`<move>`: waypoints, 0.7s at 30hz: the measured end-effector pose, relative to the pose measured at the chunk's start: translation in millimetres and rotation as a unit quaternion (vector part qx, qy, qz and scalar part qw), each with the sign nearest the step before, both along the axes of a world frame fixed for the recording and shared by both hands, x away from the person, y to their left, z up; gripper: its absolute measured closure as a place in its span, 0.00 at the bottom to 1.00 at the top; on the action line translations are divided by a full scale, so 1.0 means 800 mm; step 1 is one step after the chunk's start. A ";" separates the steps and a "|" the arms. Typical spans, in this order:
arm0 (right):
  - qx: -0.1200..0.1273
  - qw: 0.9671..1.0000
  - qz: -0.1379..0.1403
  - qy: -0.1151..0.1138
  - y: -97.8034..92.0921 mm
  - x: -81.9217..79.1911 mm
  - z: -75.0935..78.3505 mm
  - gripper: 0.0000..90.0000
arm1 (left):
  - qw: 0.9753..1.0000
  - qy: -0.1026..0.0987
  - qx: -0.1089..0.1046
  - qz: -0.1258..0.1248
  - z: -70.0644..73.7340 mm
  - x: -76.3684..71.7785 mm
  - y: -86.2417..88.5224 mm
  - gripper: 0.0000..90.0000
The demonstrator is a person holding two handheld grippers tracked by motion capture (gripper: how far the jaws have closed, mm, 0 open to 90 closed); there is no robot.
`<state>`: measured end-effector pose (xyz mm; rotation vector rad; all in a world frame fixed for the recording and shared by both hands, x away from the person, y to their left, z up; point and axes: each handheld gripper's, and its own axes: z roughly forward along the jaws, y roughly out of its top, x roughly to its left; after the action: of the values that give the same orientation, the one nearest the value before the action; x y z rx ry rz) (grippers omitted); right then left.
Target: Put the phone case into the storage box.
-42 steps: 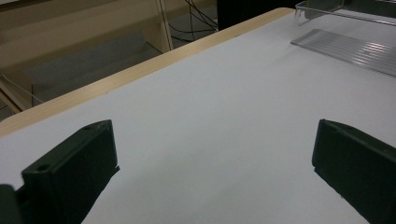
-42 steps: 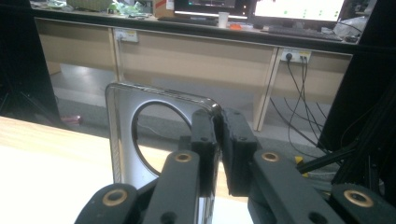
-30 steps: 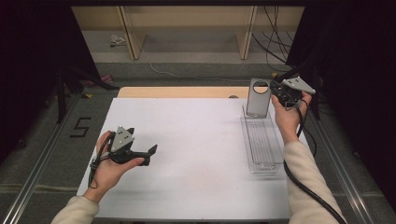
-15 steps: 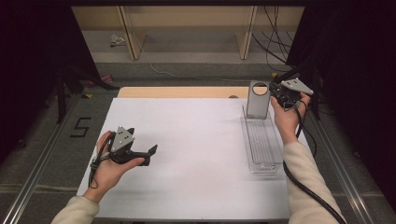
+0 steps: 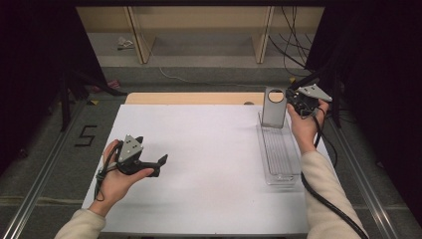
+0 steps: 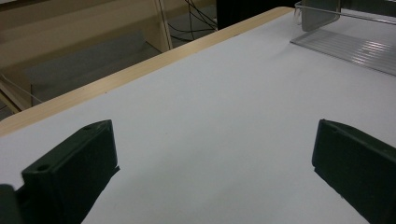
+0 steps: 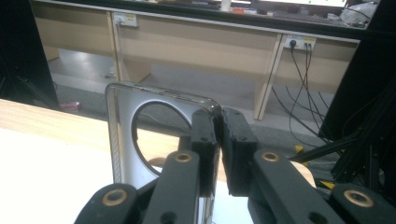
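A long clear plastic tray (image 5: 279, 154) lies at the right side of the white table (image 5: 209, 149). At its far end stands an upright clear panel with a round hole (image 5: 273, 107). My right gripper (image 5: 292, 103) is shut on that panel's right edge. In the right gripper view the two black jaws (image 7: 219, 140) pinch the panel (image 7: 122, 135) at its upper corner. My left gripper (image 5: 160, 162) rests low over the table's near left, held in a hand. Its jaws stand wide open (image 6: 210, 172) with bare table between them, and the tray (image 6: 355, 46) shows far off.
A wooden strip (image 5: 194, 98) runs along the table's far edge, with wooden shelving (image 5: 199, 30) on the floor beyond. Cables (image 5: 298, 45) hang at the back right. A black cable (image 5: 323, 199) trails from the right gripper along the forearm.
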<state>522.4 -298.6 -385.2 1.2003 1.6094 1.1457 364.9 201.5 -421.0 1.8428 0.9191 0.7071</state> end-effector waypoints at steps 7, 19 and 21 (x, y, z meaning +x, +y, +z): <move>0.000 1.000 0.000 0.001 0.001 0.001 -0.002 0.94 | 1.000 0.000 0.000 0.000 0.000 0.000 0.000 0.00; 0.001 1.000 0.003 0.002 0.006 0.005 -0.008 0.94 | 1.000 0.000 -0.001 0.001 0.000 0.000 0.001 0.00; 0.001 1.000 0.002 0.003 0.006 0.006 -0.009 0.94 | 1.000 0.000 -0.001 0.001 0.000 0.000 0.000 0.00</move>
<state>527.2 -293.7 -392.2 1.2027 1.6174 1.1474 364.9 201.9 -421.0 1.8410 0.9215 0.7067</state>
